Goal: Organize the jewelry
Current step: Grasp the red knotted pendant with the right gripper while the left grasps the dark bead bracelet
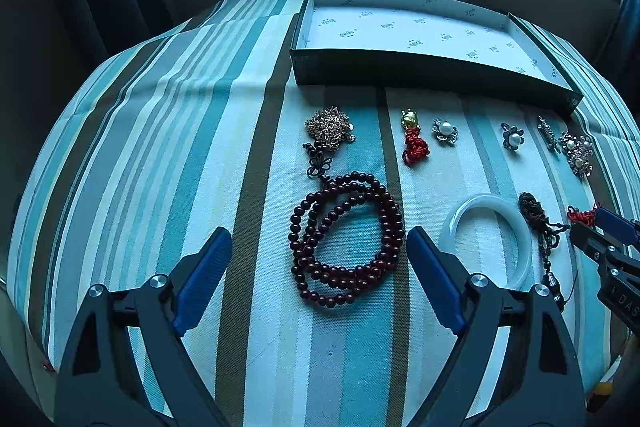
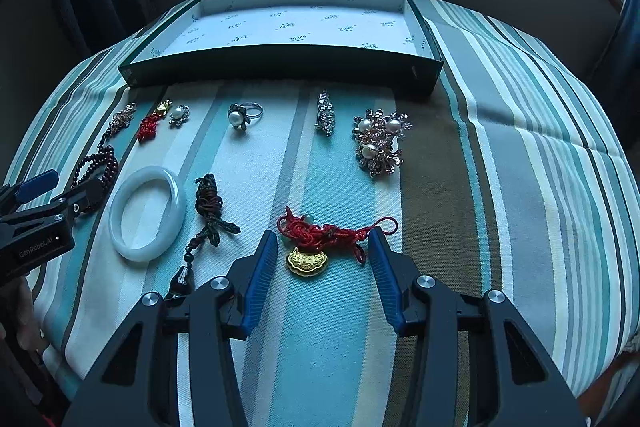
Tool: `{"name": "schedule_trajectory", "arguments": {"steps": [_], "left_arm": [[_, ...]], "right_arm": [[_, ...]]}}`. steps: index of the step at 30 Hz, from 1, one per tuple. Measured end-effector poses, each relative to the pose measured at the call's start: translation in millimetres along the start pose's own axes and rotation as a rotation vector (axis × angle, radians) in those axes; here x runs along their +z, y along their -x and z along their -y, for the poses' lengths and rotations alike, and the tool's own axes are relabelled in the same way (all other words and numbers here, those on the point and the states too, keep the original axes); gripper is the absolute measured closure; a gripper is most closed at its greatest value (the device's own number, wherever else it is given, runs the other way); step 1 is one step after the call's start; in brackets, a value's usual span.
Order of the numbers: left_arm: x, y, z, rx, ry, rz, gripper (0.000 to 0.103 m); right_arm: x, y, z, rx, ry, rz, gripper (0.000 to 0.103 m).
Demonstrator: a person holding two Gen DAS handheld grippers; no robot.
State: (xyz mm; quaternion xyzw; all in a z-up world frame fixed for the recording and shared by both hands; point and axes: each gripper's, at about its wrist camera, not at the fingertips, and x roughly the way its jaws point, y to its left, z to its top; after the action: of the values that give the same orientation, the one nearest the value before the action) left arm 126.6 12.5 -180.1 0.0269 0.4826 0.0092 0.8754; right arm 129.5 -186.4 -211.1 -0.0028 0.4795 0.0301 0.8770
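A dark red bead bracelet (image 1: 344,235) lies coiled on the striped cloth. My left gripper (image 1: 318,233) stands open over it, one blue finger on each side, pads apart from the beads. A red knotted cord with a gold lock pendant (image 2: 308,259) lies between the blue fingers of my right gripper (image 2: 322,233). That gripper's jaws stand narrower, close beside the cord, and I see no pad pressing on it. An open dark box (image 1: 420,67) with a white printed lining stands at the back, with nothing in it.
Loose on the cloth lie a white bangle (image 2: 178,207), a dark knotted cord (image 2: 208,203), a pearl ring (image 2: 238,117), a crystal clip (image 2: 325,113), a pearl brooch (image 2: 376,143), a gold chain heap (image 1: 328,127) and a small red-and-gold charm (image 1: 414,141).
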Motion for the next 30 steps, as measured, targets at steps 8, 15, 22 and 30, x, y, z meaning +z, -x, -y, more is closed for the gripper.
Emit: {"name": "schedule_trajectory", "arguments": {"steps": [8,15,22,30], "left_arm": [[0.2,-3.2,1.8,-0.018,-0.007,-0.01,0.021],[-0.4,-6.3,5.3,-0.024,-0.016,-0.024,0.025],[4.0,-8.7,7.4,-0.048,-0.022,-0.023,0.04],[4.4,-6.5,12.9,-0.085,-0.051,-0.026,0.059]], "right_arm": [[-1.1,2.1,1.7,0.025,0.011,-0.001,0.078],[-1.6,3.3,3.8,0.02,0.01,-0.005,0.081],[-1.3,3.5,9.3,0.023,-0.007,-0.001,0.081],[-1.5,2.7,12.0,0.032,-0.013,-0.003,0.081]]}}
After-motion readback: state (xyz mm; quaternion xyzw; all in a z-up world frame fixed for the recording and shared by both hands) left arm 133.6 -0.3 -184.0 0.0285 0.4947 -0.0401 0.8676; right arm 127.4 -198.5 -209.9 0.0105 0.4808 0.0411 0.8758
